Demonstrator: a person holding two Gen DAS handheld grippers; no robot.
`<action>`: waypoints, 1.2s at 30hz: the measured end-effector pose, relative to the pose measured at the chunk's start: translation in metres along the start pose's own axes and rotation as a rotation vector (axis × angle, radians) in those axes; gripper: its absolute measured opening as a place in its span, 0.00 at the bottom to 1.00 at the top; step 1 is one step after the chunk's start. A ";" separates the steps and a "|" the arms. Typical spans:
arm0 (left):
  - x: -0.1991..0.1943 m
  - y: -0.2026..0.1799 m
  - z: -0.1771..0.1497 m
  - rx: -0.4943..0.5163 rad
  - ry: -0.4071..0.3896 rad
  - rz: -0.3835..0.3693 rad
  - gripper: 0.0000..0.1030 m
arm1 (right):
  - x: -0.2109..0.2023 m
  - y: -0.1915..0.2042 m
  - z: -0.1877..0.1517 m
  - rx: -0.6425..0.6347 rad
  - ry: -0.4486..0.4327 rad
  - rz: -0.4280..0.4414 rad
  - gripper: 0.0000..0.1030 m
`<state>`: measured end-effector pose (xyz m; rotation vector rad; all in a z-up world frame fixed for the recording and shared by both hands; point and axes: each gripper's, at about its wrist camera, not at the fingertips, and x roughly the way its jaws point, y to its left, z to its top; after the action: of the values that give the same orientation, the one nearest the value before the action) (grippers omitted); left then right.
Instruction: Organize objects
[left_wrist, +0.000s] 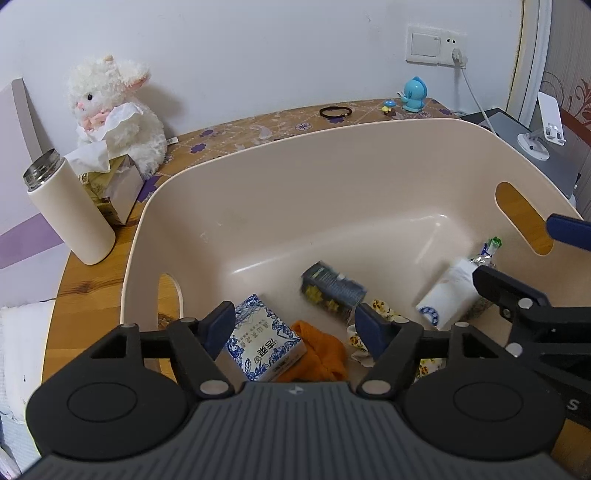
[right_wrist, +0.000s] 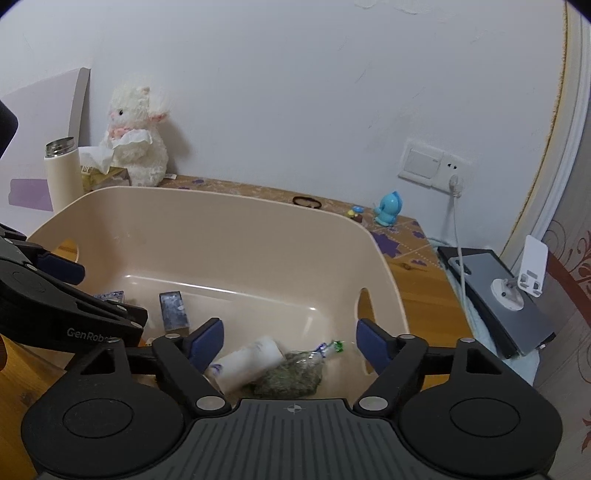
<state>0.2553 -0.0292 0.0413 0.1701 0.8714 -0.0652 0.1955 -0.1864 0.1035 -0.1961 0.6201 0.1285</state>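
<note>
A beige plastic basket (left_wrist: 332, 177) stands on the wooden table, also in the right wrist view (right_wrist: 221, 229). In it lie a blue-and-white tissue pack (left_wrist: 264, 338), an orange cloth (left_wrist: 321, 354), a blurred dark floral box (left_wrist: 332, 291), a white roll (left_wrist: 448, 295) and a greenish wrapped bundle (right_wrist: 291, 376). My left gripper (left_wrist: 295, 328) is open and empty above the basket's near side. My right gripper (right_wrist: 290, 343) is open and empty above the roll (right_wrist: 245, 363); it shows at the right of the left wrist view (left_wrist: 517, 258).
Left of the basket stand a white flask (left_wrist: 68, 210), a tissue box (left_wrist: 110, 184) and a plush lamb (left_wrist: 118, 110). Behind it lie a black hair tie (left_wrist: 334, 112) and a blue figurine (left_wrist: 414, 94). A phone stand (right_wrist: 517, 284) sits on a dark device at right.
</note>
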 end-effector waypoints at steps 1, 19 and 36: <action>-0.001 0.000 0.000 -0.002 -0.008 0.002 0.73 | -0.003 -0.001 0.000 0.003 -0.009 -0.004 0.83; -0.074 0.004 -0.019 -0.062 -0.197 0.033 0.84 | -0.071 -0.012 -0.010 0.102 -0.142 0.004 0.84; -0.131 -0.005 -0.071 -0.050 -0.272 0.023 0.86 | -0.128 -0.020 -0.050 0.108 -0.189 0.052 0.85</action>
<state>0.1165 -0.0232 0.0964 0.1207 0.5987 -0.0436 0.0674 -0.2243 0.1419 -0.0627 0.4425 0.1613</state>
